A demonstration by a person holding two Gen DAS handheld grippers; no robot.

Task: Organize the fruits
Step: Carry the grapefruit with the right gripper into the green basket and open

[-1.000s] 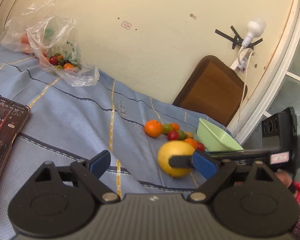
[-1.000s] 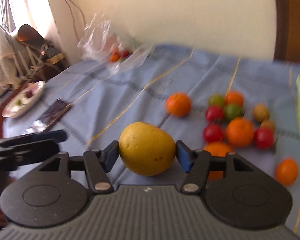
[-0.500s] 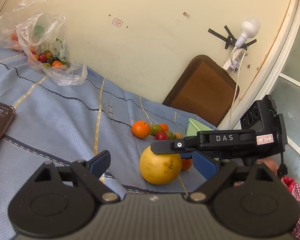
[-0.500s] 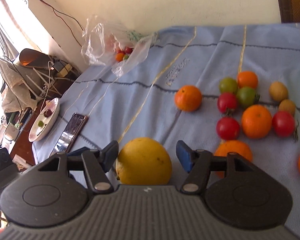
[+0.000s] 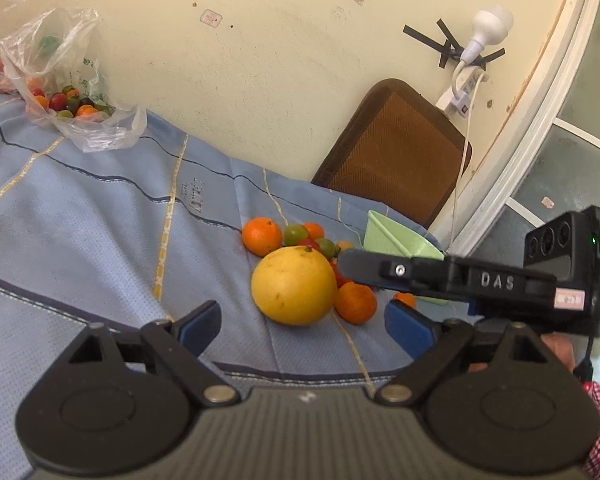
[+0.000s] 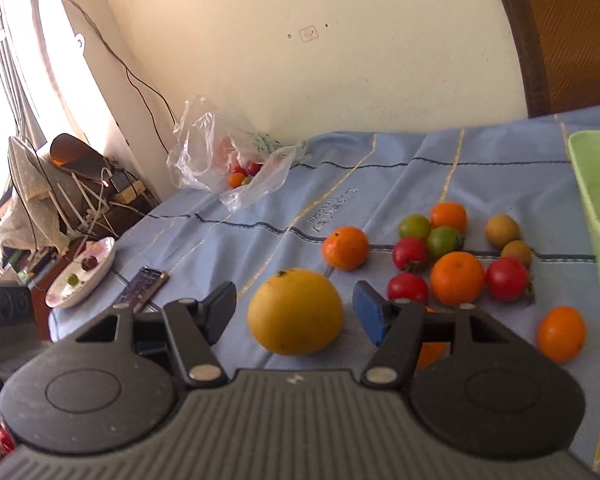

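From the left wrist view, the left gripper [image 5: 300, 322] hangs with its jaws spread and nothing between them, above the blue cloth [image 5: 100, 232] that covers the desk. Ahead of it the large yellow fruit [image 5: 294, 286] sits on the cloth, touching a small orange [image 5: 355, 303] at the edge of the loose cluster of oranges and tomatoes [image 5: 300, 236]. The right gripper's black finger reaches in from the right just beside the yellow fruit, and the green bin [image 5: 396, 238] stands behind the cluster, apparently with no fruit in it as far as its visible inside shows. A plastic bag [image 5: 66, 96] with more small fruit lies far back by the wall. From the right wrist view, the right gripper [image 6: 294, 314] is spread wide around the yellow fruit [image 6: 296, 312], both blue pads clear of its skin, so it is not gripped (it looks to be resting on the cloth). The cluster [image 6: 456, 256] lies scattered to the right, one orange [image 6: 562, 333] apart from the rest, and the green bin [image 6: 596, 200] shows at the right edge. A plate [image 6: 82, 272] and a phone [image 6: 142, 284] sit to the left. By my judgement the sorting has barely begun: every loose fruit is outside the bin, and the bagged fruit is untouched.
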